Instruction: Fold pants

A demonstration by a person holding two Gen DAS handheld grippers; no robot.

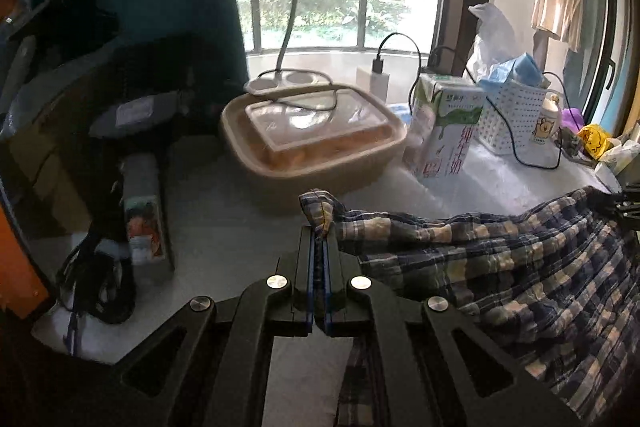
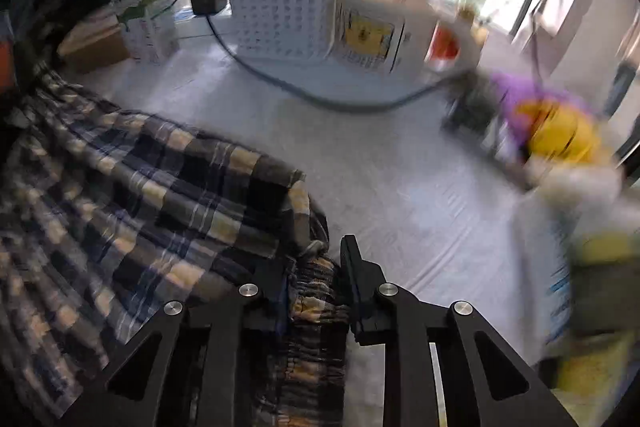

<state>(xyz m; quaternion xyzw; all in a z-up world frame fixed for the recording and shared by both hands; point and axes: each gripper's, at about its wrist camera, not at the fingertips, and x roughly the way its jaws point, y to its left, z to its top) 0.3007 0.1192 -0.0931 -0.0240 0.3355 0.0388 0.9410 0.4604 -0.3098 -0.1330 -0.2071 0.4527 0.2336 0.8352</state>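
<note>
The plaid pants (image 1: 500,259) in navy, tan and cream hang stretched between my two grippers above a white-covered table (image 1: 224,227). My left gripper (image 1: 319,235) is shut on one corner of the pants, with a bunch of cloth sticking out past the fingertips. In the right wrist view the pants (image 2: 140,187) spread to the left. My right gripper (image 2: 316,259) is shut on the gathered waistband, which fills the gap between the jaws. The right wrist view is blurred by motion.
A beige lidded food container (image 1: 312,135), a milk carton (image 1: 444,123) and a white perforated basket (image 1: 512,115) stand behind the pants. Black cables (image 1: 100,283) and a box lie at the left. A cable (image 2: 320,95), a carton (image 2: 372,35) and yellow toys (image 2: 560,135) sit at the right.
</note>
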